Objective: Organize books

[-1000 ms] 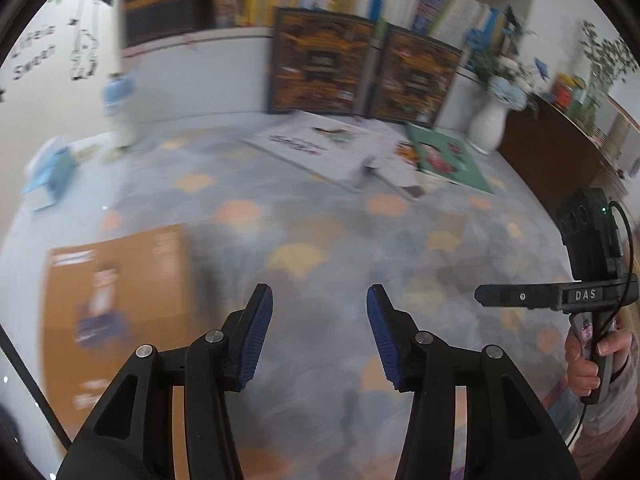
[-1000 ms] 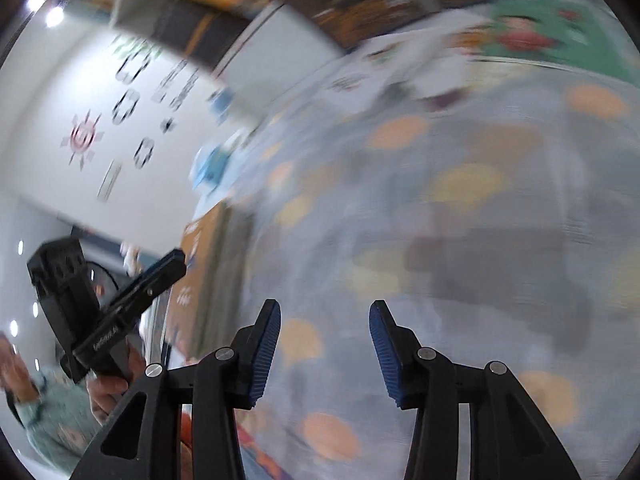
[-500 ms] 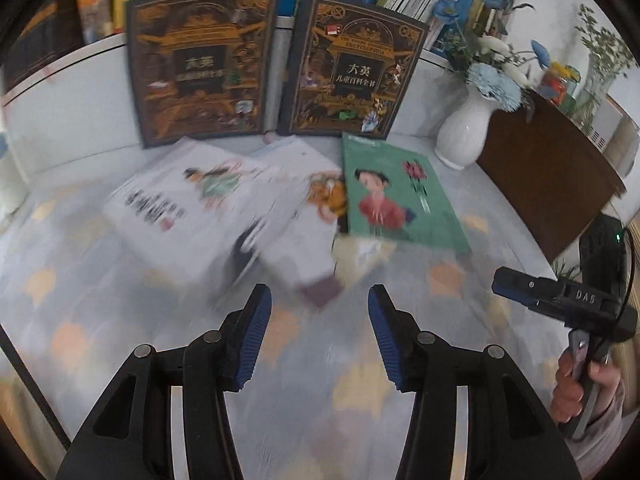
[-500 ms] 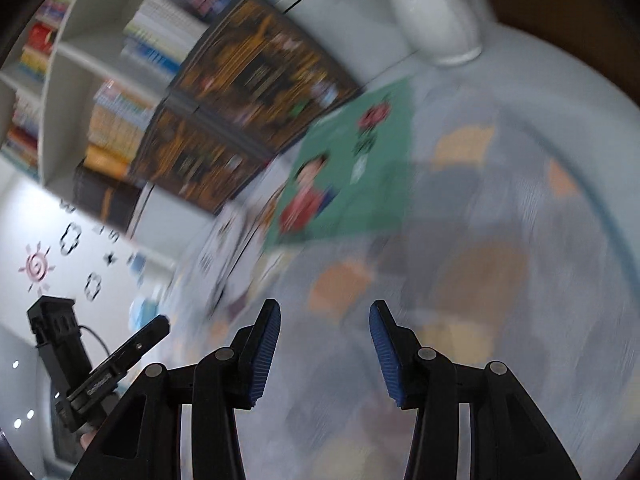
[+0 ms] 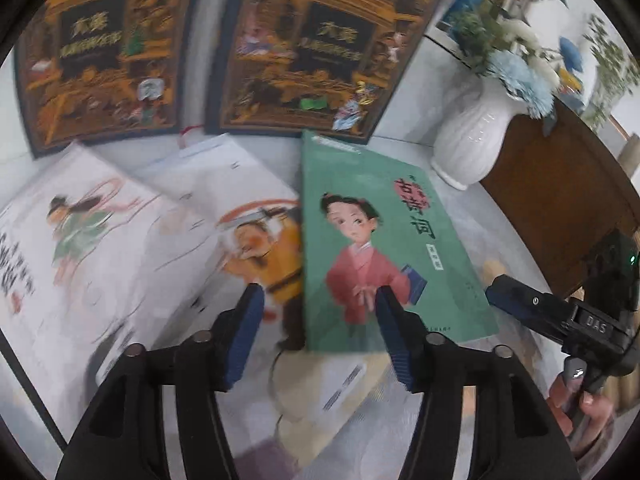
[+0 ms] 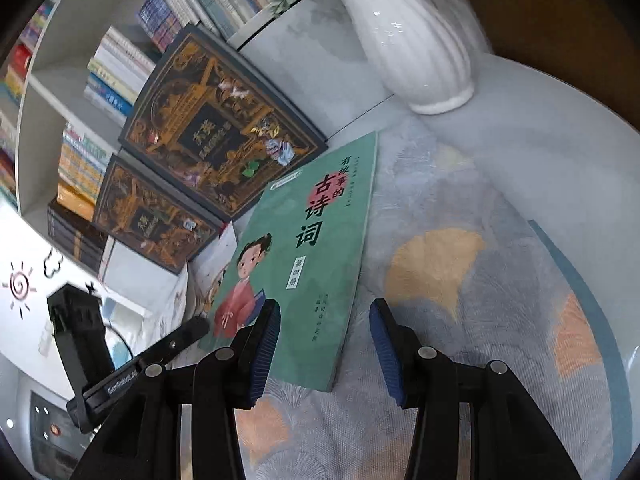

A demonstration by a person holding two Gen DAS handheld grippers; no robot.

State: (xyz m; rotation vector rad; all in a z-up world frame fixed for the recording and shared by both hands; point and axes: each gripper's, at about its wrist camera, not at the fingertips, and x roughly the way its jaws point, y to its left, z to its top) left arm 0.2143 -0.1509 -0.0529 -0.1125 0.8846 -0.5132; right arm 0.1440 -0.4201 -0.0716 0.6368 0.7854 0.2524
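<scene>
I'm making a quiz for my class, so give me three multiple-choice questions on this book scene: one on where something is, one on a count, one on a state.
1. Where does the white vase stand?
A. right of the green book
B. on the green book
C. left of the white books

2. How many dark ornate books lean upright behind the flat ones?
A. one
B. two
C. four

3. How does the green book lie?
A. standing on its edge
B. open, pages showing
C. flat, cover up

Answers: 1 A, the vase sits past the book's right edge; 2 B, a pair stands side by side; 3 C, its cover with the girl faces up.
</scene>
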